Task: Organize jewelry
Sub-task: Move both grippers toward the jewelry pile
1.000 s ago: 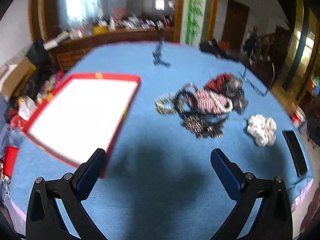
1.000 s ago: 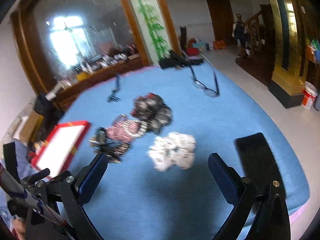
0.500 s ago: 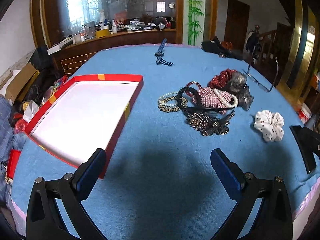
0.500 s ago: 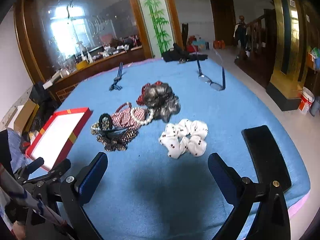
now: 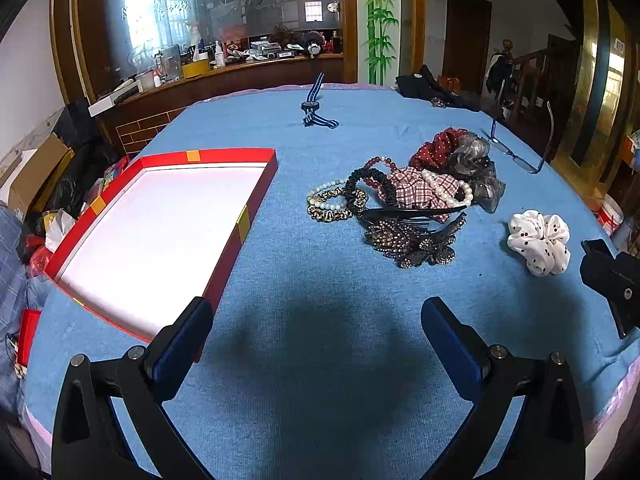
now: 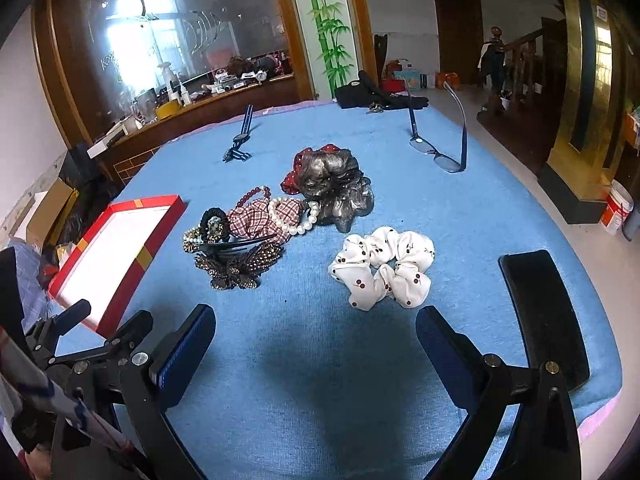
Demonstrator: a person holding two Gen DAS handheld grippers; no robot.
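Observation:
A pile of jewelry and hair pieces [image 5: 404, 204] lies mid-table: bead and pearl bracelets, scrunchies, a black comb, a beaded bow. It also shows in the right wrist view [image 6: 276, 220]. A white cherry-print scrunchie [image 5: 540, 242] [image 6: 384, 266] lies apart to its right. A red box with a white inside [image 5: 160, 228] [image 6: 116, 252] sits at the left. My left gripper [image 5: 318, 336] is open and empty above the cloth in front of the pile. My right gripper [image 6: 316, 344] is open and empty, just in front of the white scrunchie.
The table has a blue cloth [image 5: 320, 360]. A striped-strap watch [image 5: 314, 106] and eyeglasses [image 6: 440, 152] lie at the far side, with dark items [image 6: 376, 96] at the far edge. A black flat case [image 6: 544, 312] lies near the right edge.
Both grippers stayed open. Both views have steadied from blur and shifted slightly, so the pile and white scrunchie sit a little differently in frame.

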